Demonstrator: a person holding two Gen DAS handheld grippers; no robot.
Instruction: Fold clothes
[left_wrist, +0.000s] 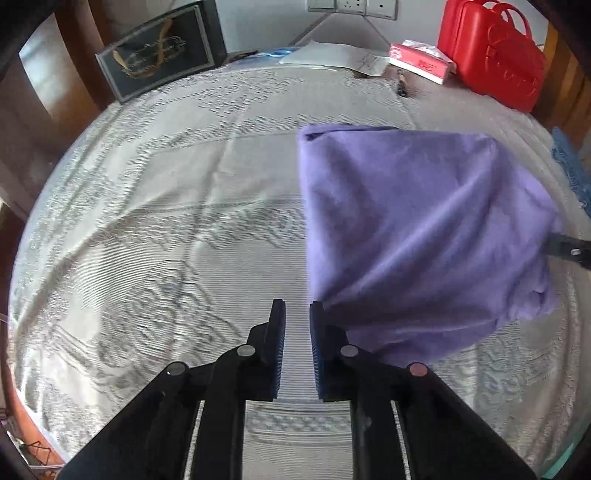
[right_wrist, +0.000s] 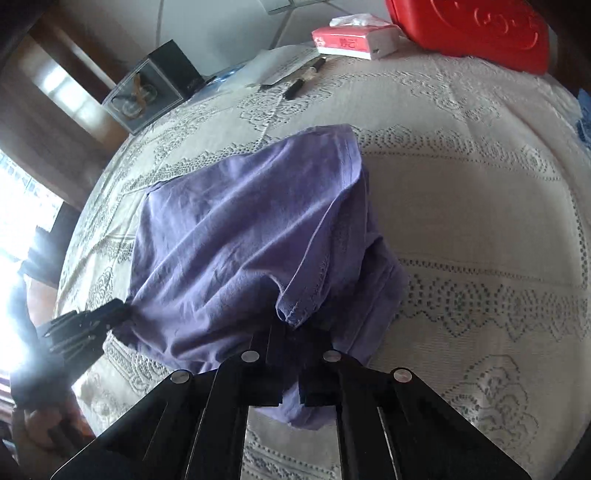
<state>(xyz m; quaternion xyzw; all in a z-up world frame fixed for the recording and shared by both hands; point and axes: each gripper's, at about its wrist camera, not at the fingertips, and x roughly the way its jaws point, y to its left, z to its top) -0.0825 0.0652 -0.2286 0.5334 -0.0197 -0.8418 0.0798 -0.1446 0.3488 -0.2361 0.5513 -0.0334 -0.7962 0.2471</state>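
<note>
Right gripper (right_wrist: 291, 332) pinches shirt (right_wrist: 240, 236) at 6 o'clock; left gripper (left_wrist: 297, 310), at 8 o'clock, is pressed nearly together, empty.

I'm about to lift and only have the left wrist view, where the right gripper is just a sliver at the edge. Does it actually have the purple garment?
Observer: Yes. In the right wrist view the right gripper is shut on the purple garment, with a stitched hem bunched over its tips.
Operator: Does the left gripper have cloth? I see none between its fingers.
Observer: From the right side, the cloth puckers toward the left gripper; I can't tell whether it is pinched.
Operator: Anything loose beyond the garment?
Observer: A dark pen lies on the lace tablecloth near the tissue box, apart from the garment.
</note>
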